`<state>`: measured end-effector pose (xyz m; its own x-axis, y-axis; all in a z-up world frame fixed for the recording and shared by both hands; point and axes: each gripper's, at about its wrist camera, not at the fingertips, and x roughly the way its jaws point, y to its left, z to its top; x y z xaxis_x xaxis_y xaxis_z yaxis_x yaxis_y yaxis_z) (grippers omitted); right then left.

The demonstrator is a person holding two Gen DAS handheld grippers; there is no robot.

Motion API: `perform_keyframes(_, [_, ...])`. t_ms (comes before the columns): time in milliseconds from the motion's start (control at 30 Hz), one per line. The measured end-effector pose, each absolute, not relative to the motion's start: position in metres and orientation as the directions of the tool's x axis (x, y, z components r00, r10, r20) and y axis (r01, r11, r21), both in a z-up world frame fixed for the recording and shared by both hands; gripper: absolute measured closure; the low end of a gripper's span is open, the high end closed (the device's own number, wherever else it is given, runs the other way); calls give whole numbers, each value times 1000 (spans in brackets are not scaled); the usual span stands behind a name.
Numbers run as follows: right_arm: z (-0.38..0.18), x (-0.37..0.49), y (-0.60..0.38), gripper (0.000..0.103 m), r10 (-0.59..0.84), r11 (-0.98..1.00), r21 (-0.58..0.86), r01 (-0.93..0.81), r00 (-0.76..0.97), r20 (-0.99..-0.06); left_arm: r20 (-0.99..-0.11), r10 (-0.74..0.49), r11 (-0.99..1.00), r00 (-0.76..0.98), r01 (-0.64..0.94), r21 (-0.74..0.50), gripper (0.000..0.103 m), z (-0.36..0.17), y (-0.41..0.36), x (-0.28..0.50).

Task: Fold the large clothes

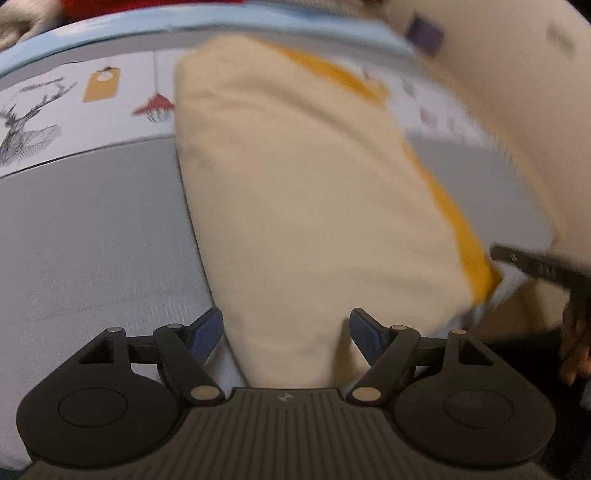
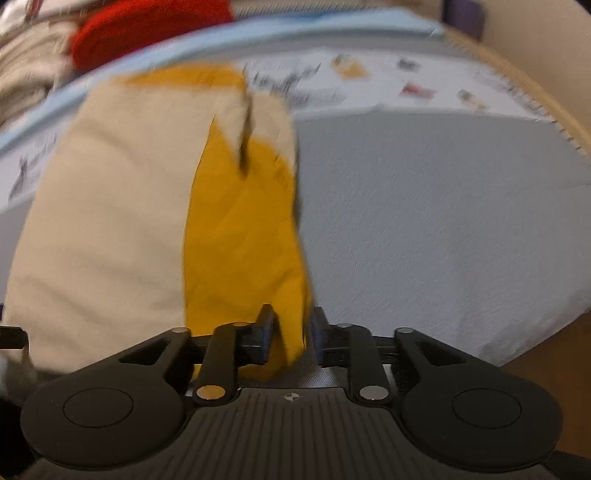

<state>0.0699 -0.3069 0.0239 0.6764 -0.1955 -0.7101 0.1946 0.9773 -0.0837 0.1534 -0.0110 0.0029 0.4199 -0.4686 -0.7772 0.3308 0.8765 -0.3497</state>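
A folded cream garment [image 1: 295, 192] with a mustard-yellow side [image 1: 465, 236] lies lengthwise on the grey bed sheet [image 1: 96, 236]. Its near end runs between the blue-padded fingers [image 1: 208, 330] of my left gripper [image 1: 286, 332], which stands wide open around it without pressing. In the right wrist view the same garment [image 2: 110, 206] shows its yellow panel [image 2: 243, 229]. The panel's near corner hangs between the narrowly parted jaws of my right gripper [image 2: 293, 332]. The pads stand off the cloth, so it is open. Both views are blurred.
Behind the grey sheet runs a white printed strip with a deer [image 1: 26, 129] and lamps, then a light blue edge [image 2: 295, 27]. A red garment [image 2: 147, 26] and pale clothes lie beyond. A wooden bed edge [image 2: 546, 110] curves on the right. A person's hand [image 1: 576, 347] shows at the far right.
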Motion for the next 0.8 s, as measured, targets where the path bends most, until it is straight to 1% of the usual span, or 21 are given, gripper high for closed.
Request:
perform_keyframes(67, [42, 61, -309, 79, -195, 978, -67, 197, 748, -635, -793, -425, 902, 436, 279, -329, 27, 3, -6, 161])
perform_keyframes(167, [71, 56, -313, 73, -141, 987, -4, 162, 843, -519, -775, -412, 908, 479, 284, -307, 27, 10, -2, 167])
perform_keyframes(233, [87, 62, -313, 70, -89, 993, 30, 115, 885, -457, -790, -404, 912, 461, 269, -310, 27, 6, -2, 172])
perform_keyframes(300, [99, 76, -310, 58, -31, 999, 28, 47, 909, -415, -823, -369, 925, 432, 254, -281, 24, -2, -6, 176])
perform_keyframes(333, [102, 85, -308, 55, -11, 1000, 18, 20, 912, -410, -829, -361, 928, 426, 246, -278, 23, 0, -7, 182])
perform_keyframes(367, [105, 96, -307, 50, 11, 1000, 13, -7, 912, -411, -828, -363, 928, 426, 247, -280, 23, 0, -8, 183])
perform_keyframes(400, [105, 108, -306, 47, 31, 999, 18, -26, 908, -417, -827, -364, 928, 429, 248, -280, 23, 0, -8, 183])
perform_keyframes(467, [102, 136, -308, 45, 50, 998, 48, -31, 895, -444, -826, -360, 930, 433, 242, -278, 23, 2, -11, 185])
perform_keyframes(567, [83, 177, -317, 44, 46, 990, 136, 25, 868, -494, -821, -350, 934, 451, 236, -268, 23, 4, -16, 192])
perform_keyframes(633, [69, 200, -325, 44, 45, 971, 221, 94, 834, -550, -820, -344, 936, 458, 235, -261, 23, 5, -18, 197])
perform_keyframes(700, [58, 223, -329, 44, 91, 939, 322, 123, 813, -576, -819, -342, 937, 462, 231, -261, 23, 5, -19, 202])
perform_keyframes(733, [53, 236, -329, 44, 105, 933, 337, 125, 802, -588, -817, -340, 938, 465, 225, -263, 23, 6, -20, 204])
perform_keyframes(800, [43, 257, -326, 44, 86, 935, 319, 152, 778, -623, -818, -338, 940, 466, 212, -268, 23, 6, -21, 211])
